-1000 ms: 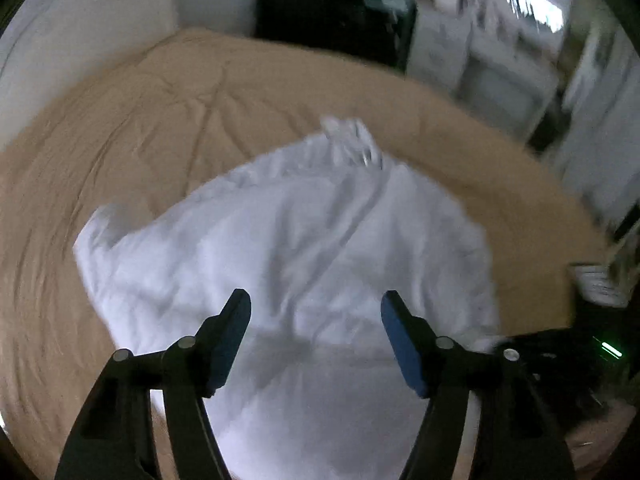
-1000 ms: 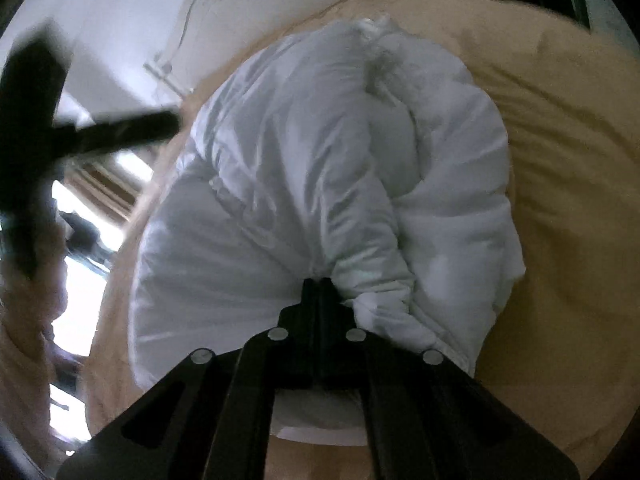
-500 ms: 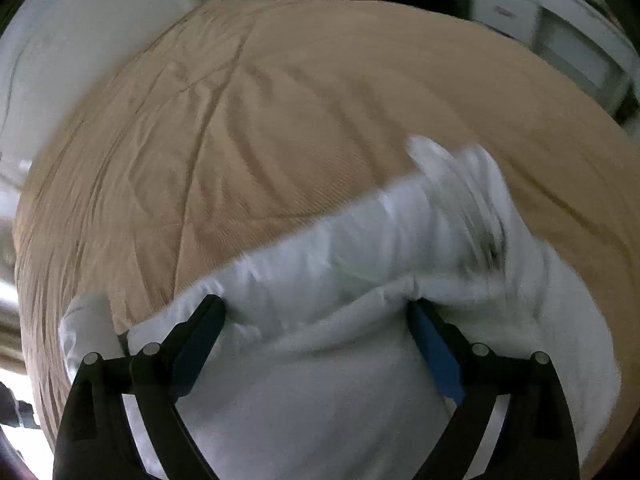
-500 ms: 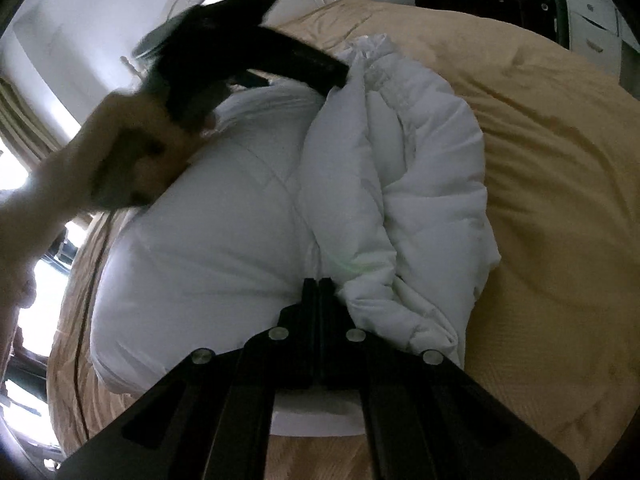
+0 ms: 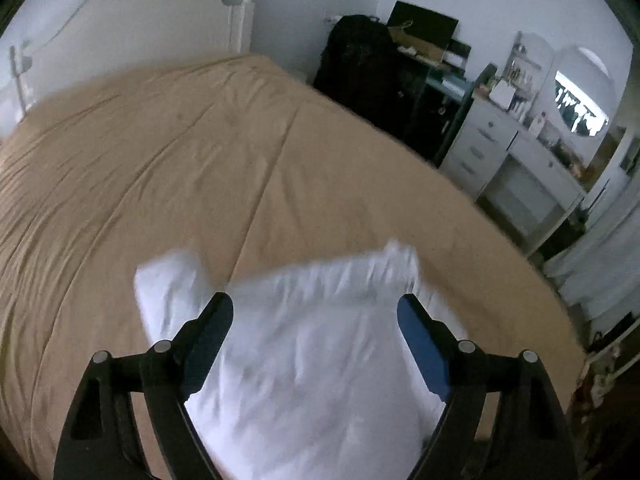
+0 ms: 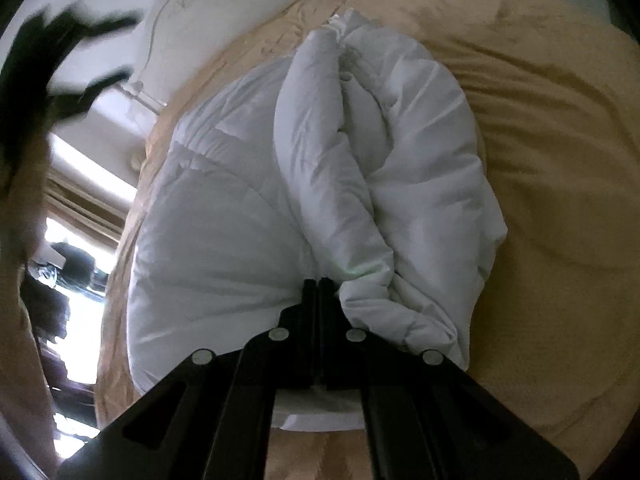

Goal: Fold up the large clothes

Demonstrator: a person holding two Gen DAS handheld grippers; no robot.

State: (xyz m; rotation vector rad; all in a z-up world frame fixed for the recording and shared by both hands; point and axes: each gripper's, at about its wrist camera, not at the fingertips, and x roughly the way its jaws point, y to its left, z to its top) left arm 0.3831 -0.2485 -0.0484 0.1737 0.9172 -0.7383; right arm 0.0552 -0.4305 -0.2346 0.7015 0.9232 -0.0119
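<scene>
A white padded garment (image 6: 280, 200) lies bunched on the tan bed (image 6: 560, 160). My right gripper (image 6: 319, 282) is shut on the near edge of the white padded garment, where a thick fold runs away from the jaws. In the left wrist view my left gripper (image 5: 314, 306) is open and empty, held above the garment (image 5: 312, 352), with its blue pads apart. The left gripper shows blurred at the upper left of the right wrist view (image 6: 68, 60).
The tan bedspread (image 5: 180, 168) stretches to a white headboard (image 5: 120, 28). A black chair and desk (image 5: 380, 72) and a white dresser with a mirror (image 5: 532, 152) stand to the right of the bed. A bright window (image 6: 80, 248) is on the left.
My left gripper has lifted off the garment and drawn back, still open. The right gripper has stayed shut on the garment's edge; the fold lies more bunched.
</scene>
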